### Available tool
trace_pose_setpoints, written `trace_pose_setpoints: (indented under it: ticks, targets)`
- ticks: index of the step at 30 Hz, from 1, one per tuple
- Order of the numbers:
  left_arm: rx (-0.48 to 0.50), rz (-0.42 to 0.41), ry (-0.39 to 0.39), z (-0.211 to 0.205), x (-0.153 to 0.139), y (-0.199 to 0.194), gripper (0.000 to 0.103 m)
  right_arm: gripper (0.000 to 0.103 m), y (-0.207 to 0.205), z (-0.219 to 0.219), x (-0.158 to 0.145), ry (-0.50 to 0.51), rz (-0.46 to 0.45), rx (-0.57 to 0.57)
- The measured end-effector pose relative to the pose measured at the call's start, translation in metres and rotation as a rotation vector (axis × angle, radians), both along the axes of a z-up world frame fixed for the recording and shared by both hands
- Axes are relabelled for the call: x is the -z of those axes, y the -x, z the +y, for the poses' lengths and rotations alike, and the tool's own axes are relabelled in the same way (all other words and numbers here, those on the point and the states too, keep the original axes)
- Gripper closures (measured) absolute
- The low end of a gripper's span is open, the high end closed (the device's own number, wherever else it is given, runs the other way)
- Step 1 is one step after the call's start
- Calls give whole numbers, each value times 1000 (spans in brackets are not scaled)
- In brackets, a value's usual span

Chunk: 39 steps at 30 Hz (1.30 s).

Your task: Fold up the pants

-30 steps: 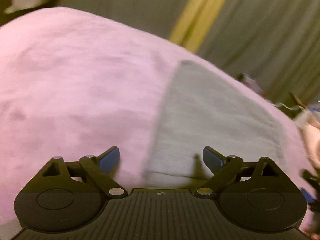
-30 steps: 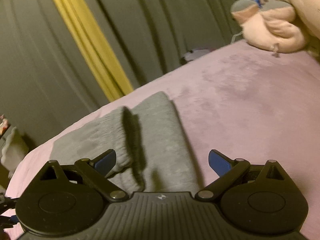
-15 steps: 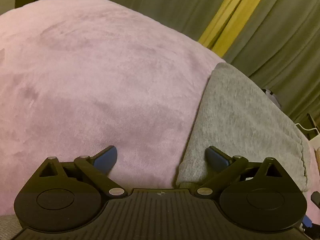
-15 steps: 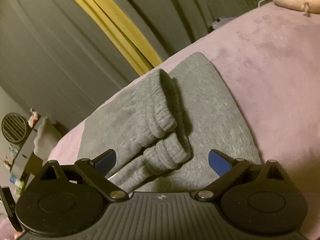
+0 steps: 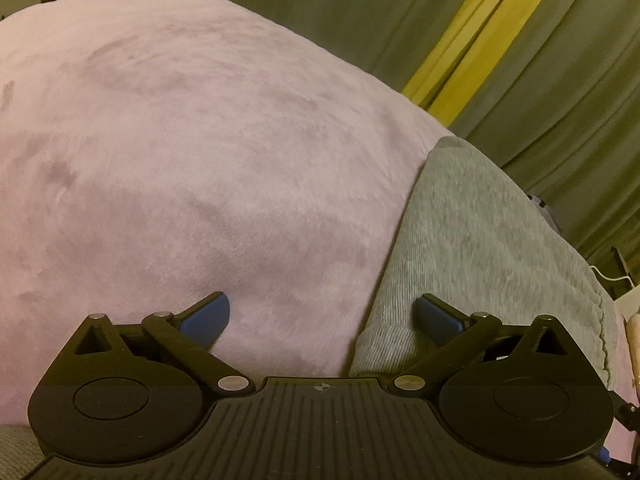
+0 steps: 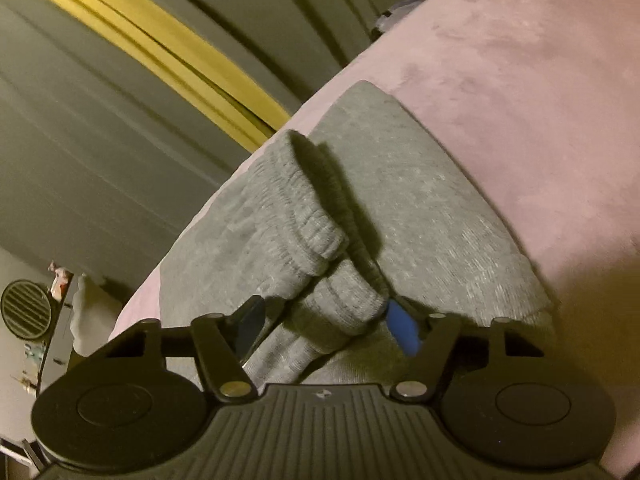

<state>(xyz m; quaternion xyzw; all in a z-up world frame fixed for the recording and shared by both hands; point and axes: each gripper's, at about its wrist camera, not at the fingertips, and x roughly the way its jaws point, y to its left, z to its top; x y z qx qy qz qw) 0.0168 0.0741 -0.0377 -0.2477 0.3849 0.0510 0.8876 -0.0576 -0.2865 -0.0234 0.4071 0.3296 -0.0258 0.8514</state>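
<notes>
Closing on the ribbed cuffs (image 6: 340,300) looks like the step in hand: the right gripper (image 6: 326,324) has its jaws partly drawn in, one on each side of the two stacked cuffs, but whether they already pinch the cloth I cannot tell. To do it well, I would catch both cuffs together, deep between the jaws rather than at the tips, so one leg does not slip free when lifted. The near cuff sits right between the jaws; the second lies just ahead and slightly left of them.

The left gripper (image 5: 322,318) has its jaws wide apart and holds nothing. Its right jaw hovers over the near corner of the pants (image 5: 480,248); its left jaw is over bare pink bed (image 5: 180,140). Before any lift, that gripper should probably settle onto the folded edge at its right jaw, so both ends rise level.

The pants are grey, lying flat on the bed and already doubled. In the right view their long axis runs away from the jaws, ahead and slightly left, toward the curtain (image 6: 100,128). The cuffs point back toward the right jaws, and the far rounded end lies well ahead. In the left view the pants stretch ahead and to the right of the jaws, with their long side edge running forward from between the jaws.
</notes>
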Motion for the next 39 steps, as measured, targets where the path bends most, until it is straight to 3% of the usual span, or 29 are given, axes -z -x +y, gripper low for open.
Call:
trace_pose_setpoints:
  ticks: [6, 9, 13, 18, 20, 21, 24, 26, 28, 30, 32, 33, 34, 35, 39]
  targets:
    - [-3, -2, 6, 1, 0, 0, 0, 36, 7, -4, -1, -69, 31, 28]
    - [-3, -3, 2, 0, 0, -1, 0, 28, 2, -6, 4, -115, 25, 52]
    - [-6, -5, 8, 0, 0, 0, 0, 5, -9, -5, 11, -202, -4, 101]
    - [-5, -5, 7, 0, 1, -1, 0, 4, -27, 3, 9, -182, 6, 122]
    - [-5, -5, 5, 1, 1, -1, 0, 21, -30, 7, 6, -139, 5, 119]
    - [-5, -5, 6, 1, 1, -1, 0, 53, -31, 8, 6, -116, 13, 118]
    - [-6, -6, 6, 2, 1, -1, 0, 52, -28, 4, 12, -161, -4, 122]
    - [-5, -6, 2, 1, 1, -1, 0, 43, -28, 1, 17, -218, -25, 141]
    - [-5, -6, -2, 1, 1, -1, 0, 26, -32, 1, 17, -251, -44, 148]
    - [-4, -6, -4, 1, 2, -1, 0, 18, -40, 8, 13, -231, -40, 143]
    - [-4, -6, -6, 1, 2, -1, 0, 19, -51, 15, 9, -178, -16, 127]
    - [-4, -7, -6, 0, 2, -1, 0, 24, -55, 18, 6, -148, -2, 121]
    - [-3, -8, -7, 0, 2, -1, 0, 46, -58, 21, 3, -115, 8, 118]
    - [-3, -8, -7, 0, 2, -1, 0, 60, -60, 21, 2, -99, 13, 111]
    - [-5, -9, 0, 1, 2, -1, 0, 64, -60, 23, -10, -114, -20, 86]
